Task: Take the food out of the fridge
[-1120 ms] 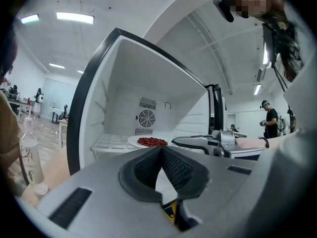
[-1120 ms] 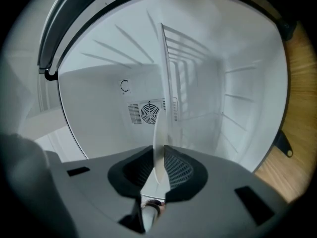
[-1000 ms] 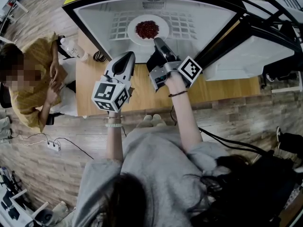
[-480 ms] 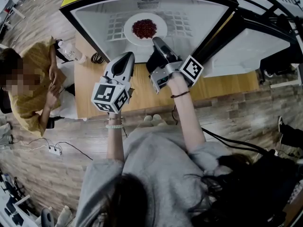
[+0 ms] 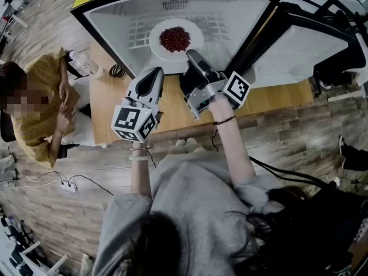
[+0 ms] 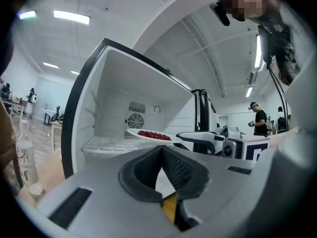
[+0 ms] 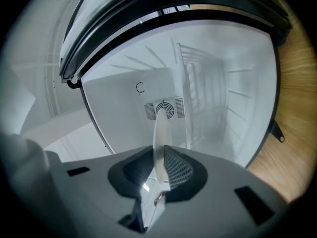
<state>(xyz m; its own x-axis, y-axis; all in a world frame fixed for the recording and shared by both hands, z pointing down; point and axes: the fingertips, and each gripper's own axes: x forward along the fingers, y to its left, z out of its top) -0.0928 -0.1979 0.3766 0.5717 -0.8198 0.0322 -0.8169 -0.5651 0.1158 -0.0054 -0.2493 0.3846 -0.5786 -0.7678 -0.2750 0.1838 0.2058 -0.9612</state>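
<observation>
Your right gripper pinched the plate by its near rim; left gripper jaws together, empty. One-sided hold: plate could tilt, spilling the red food.

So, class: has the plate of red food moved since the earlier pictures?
Yes: the plate has come slightly away from the fan vent, toward the fridge opening.

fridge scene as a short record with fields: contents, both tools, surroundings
fridge: open, white inside, standing on a wooden table
plate: white, inside the fridge, holding red food
right tool: shut on the plate's near rim
left tool: shut, empty, outside the fridge beside the right one
nearby: clear bottle on the table; person seated at the left
</observation>
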